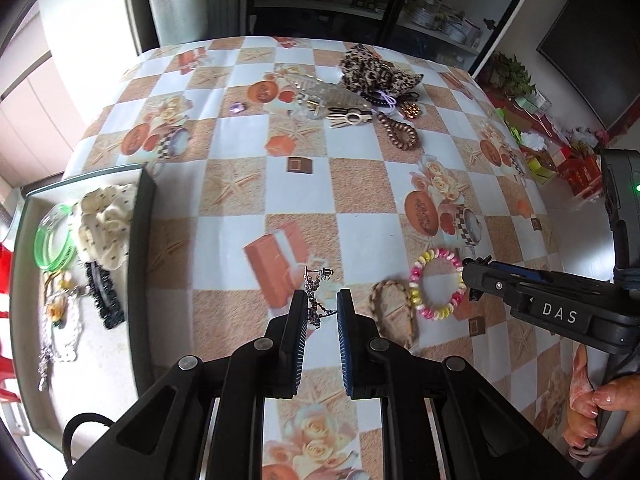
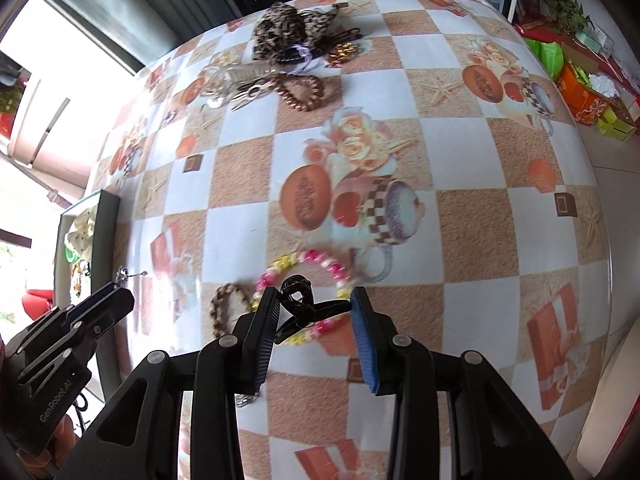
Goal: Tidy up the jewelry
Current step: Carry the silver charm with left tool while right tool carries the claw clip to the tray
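My left gripper (image 1: 322,312) has a silver chain earring (image 1: 316,300) between its fingers, just above the tablecloth; whether the pads pinch it I cannot tell. It also shows in the right wrist view (image 2: 106,300) with the chain (image 2: 128,274) hanging from its tip. My right gripper (image 2: 314,314) is shut on a black claw hair clip (image 2: 298,304), held over a pink-and-yellow spiral hair tie (image 2: 308,292). The right gripper's tip (image 1: 476,276) touches that tie (image 1: 436,284) in the left wrist view. A braided brown hair tie (image 1: 394,312) lies beside it.
A grey tray (image 1: 140,240) at the left edge holds a green bangle (image 1: 54,240), a cream scrunchie (image 1: 106,224), a black comb clip and chains. A pile at the far side has a leopard scrunchie (image 1: 376,70), a clear claw clip, and a brown spiral tie (image 1: 400,132).
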Demonstrator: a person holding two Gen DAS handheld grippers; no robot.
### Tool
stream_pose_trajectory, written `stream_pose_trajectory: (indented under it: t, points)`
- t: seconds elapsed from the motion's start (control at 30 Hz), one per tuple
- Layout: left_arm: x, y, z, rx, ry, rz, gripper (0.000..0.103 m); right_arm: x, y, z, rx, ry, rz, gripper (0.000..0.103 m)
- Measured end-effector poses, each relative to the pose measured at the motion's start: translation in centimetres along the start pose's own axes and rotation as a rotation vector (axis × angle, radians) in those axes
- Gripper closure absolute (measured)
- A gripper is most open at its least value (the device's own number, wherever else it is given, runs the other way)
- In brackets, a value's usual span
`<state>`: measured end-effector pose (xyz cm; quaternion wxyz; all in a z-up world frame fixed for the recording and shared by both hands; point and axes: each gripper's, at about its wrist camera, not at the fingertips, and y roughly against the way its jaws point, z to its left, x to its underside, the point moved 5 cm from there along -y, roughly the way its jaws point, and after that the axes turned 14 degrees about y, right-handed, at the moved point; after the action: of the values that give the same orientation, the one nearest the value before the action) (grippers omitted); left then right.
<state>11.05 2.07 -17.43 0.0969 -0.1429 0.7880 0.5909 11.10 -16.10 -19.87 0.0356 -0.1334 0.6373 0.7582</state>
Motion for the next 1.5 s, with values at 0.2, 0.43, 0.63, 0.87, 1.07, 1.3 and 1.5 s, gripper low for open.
stream_pose_trajectory:
  t: [0.2, 0.43, 0.63, 0.87, 1.07, 1.3, 1.5]
  points:
    - [0.3, 2.0, 3.1, -0.015, 0.05, -0.028, 0.085, -0.5, 0.4, 3.2, -0.013, 0.047, -0.004, 0.064]
    - [1.1, 4.0, 7.2, -0.038, 0.107, -0.061, 0.085, -1.4, 0.3, 8.1, -0.035, 0.127, 0.0, 0.064]
    - [2.0, 5.5, 11.4, -0.071, 0.172, -0.076, 0.085, -2.4, -0.1, 12.8, -0.064, 0.207, 0.005, 0.064]
    - [3.2, 6.3, 16.7, -0.116, 0.262, -0.084, 0.085, -3.4, -0.9, 18.8, -0.101, 0.312, 0.014, 0.064]
    - [4.2, 6.6, 20.9, -0.157, 0.33, -0.089, 0.085, -4.1, -2.2, 24.2, -0.142, 0.402, 0.03, 0.064]
    - [5.6, 6.3, 24.6, -0.2, 0.395, -0.081, 0.085, -5.1, -4.1, 30.7, -0.21, 0.501, 0.039, 0.064]
    - [6.5, 5.6, 27.2, -0.239, 0.435, -0.071, 0.085, -5.9, -5.7, 35.8, -0.271, 0.572, 0.039, 0.064]
